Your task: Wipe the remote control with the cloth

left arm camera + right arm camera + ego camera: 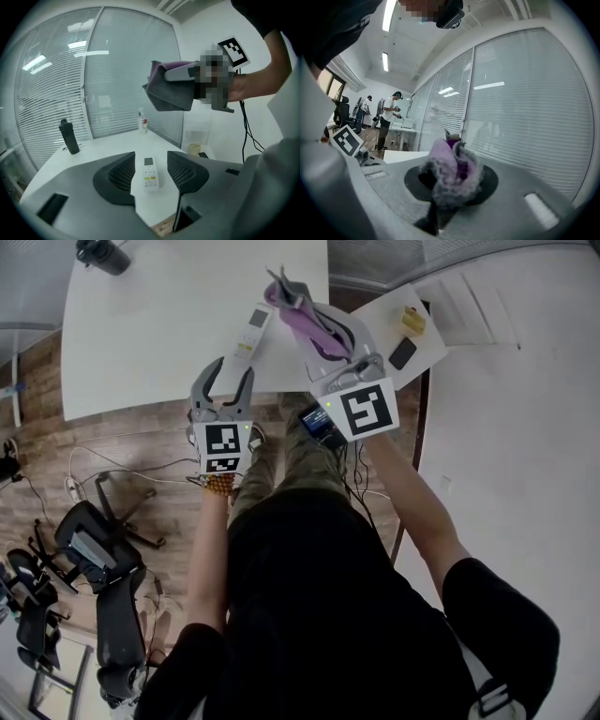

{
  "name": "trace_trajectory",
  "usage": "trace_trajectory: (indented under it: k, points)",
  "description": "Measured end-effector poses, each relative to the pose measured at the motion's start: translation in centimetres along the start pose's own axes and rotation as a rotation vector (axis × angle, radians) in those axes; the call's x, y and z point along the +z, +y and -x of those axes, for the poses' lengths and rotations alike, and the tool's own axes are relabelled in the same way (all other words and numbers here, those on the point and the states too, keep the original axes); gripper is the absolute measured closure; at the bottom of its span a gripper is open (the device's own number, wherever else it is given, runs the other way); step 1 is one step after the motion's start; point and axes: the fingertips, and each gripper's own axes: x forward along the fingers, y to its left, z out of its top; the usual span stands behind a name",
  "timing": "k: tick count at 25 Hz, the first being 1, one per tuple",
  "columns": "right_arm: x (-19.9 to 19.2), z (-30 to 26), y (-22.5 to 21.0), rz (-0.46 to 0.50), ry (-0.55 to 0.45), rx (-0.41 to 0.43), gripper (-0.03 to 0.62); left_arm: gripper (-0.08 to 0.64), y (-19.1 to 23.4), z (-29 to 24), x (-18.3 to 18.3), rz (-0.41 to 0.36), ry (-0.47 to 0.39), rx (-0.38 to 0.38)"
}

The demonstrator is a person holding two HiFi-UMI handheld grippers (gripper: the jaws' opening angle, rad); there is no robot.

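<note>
Two hand-held grippers hang over the near edge of a white table (159, 324), and a good part of what matters is covered. The right gripper (292, 298) has its fingers clamped on a bunched purple fleecy cloth (317, 329). In the right gripper view the cloth (452, 171) swells over the right gripper (452, 183) so fully that the fingertips are buried and only dark pads show at either side. The bundle and the gripper's grey body block most of what lies below, leaving just a pale corner of the table (401, 155). In the left gripper view the same cloth (171, 91) is high in the air and looks grey-purple, and the tool holding it is partly impossible to make out.

The left gripper (232, 379) has its fingers (115, 178) spread wide with nothing gripped. A slim white remote control (251, 331) lies flat on the table near its front edge, just beyond the left fingertips and apart from them. In the left gripper view the remote (150, 173) shows in the gap between the fingers, screen end away from the camera, its button print too small to read.

A black bottle (69, 137) stands upright far back on the table; in the head view the bottle (103, 254) is cut off by the top edge. A small spray bottle (142, 123) stands at the far edge, its label unreadable. The person's torso hides the floor straight below.
</note>
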Motion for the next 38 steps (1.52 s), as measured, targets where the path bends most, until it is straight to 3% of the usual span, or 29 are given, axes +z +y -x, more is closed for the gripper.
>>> trace_trajectory:
  k: [21, 38]
  points:
    - [-6.2, -6.7, 0.2, -0.009, 0.084, 0.162, 0.538, 0.305, 0.2, -6.1, -7.3, 0.118, 0.199, -0.078]
    - [-10.2, -9.8, 0.0, -0.006, 0.162, 0.229, 0.538, 0.299, -0.2, -8.6, -10.6, 0.212, 0.292, -0.088]
